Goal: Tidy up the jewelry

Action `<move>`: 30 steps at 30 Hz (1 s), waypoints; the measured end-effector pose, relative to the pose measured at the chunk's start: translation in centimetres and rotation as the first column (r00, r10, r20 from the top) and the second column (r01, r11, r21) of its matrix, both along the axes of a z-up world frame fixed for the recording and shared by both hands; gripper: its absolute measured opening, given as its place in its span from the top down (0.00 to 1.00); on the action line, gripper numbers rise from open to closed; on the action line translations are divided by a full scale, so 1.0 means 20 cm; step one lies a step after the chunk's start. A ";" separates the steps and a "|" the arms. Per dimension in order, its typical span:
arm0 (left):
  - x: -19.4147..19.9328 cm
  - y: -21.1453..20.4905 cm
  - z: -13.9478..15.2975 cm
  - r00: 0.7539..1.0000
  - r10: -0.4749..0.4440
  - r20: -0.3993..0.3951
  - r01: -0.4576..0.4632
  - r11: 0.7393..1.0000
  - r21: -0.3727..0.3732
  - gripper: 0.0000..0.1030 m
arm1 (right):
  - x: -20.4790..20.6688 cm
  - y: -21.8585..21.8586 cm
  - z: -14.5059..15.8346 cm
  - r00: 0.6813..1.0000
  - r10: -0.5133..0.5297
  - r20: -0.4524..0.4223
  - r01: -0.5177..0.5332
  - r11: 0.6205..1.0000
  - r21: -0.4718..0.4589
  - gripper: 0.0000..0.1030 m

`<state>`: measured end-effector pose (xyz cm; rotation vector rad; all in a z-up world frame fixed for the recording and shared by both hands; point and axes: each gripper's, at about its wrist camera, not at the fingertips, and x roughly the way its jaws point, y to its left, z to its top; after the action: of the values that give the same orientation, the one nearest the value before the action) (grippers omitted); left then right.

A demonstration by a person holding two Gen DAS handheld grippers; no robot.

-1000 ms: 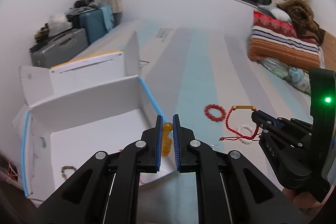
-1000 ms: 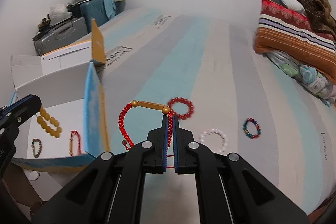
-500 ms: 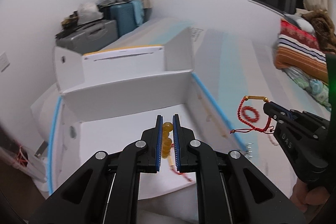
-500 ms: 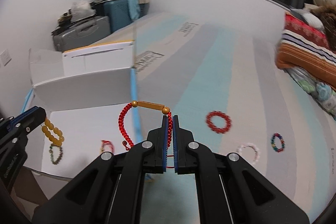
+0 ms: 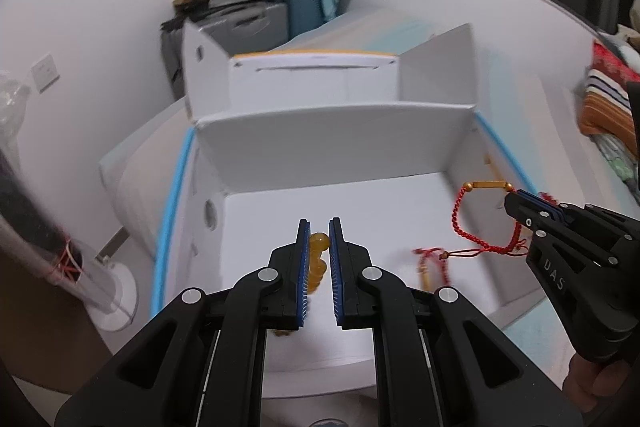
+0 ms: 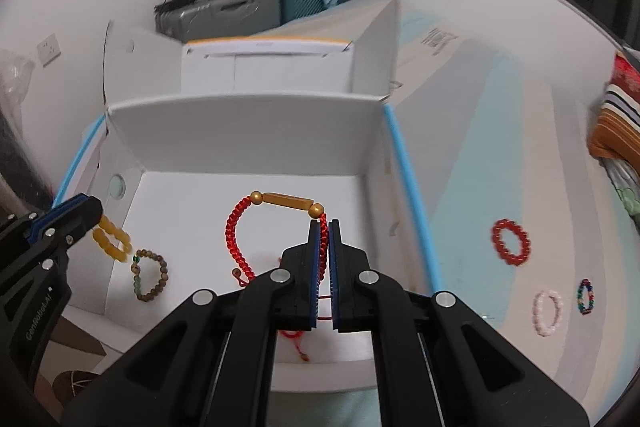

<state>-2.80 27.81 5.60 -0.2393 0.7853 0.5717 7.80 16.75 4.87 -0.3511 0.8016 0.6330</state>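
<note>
Both claws now over the white box (image 6: 248,131); left claw (image 5: 319,227) pinching amber beads (image 5: 318,242); right claw (image 6: 324,227) clamping red cord bracelet (image 6: 236,235).

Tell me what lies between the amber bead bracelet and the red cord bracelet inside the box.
In the right wrist view, a brown-green bead bracelet lies on the box floor between amber bracelet and red cord bracelet.

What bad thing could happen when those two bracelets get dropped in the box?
The red cord bracelet in the right gripper has loose tails dangling; they might snag on the fingers or tangle with the brown beaded bracelet already in the white box. The amber bracelet in the left gripper could land on it too.
</note>
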 end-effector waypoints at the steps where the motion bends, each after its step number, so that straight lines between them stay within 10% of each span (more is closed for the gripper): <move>1: -0.01 0.02 -0.02 1.000 0.008 -0.004 -0.008 1.000 -0.006 0.91 | 0.00 0.02 -0.02 1.000 0.007 -0.009 -0.007 1.000 -0.009 0.97; 26: 0.04 0.18 -0.21 0.995 0.037 -0.092 -0.043 0.997 -0.069 0.89 | 0.08 0.18 -0.26 0.992 0.012 -0.127 -0.024 0.995 -0.093 0.93; 30: 0.03 0.18 -0.19 0.996 0.045 -0.082 -0.050 0.997 -0.059 0.71 | 0.07 0.17 -0.24 0.992 0.024 -0.124 -0.034 0.996 -0.078 0.72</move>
<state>-2.30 31.31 1.74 -0.2931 0.8777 0.6057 9.11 20.16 0.11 -0.4002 0.9425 0.6559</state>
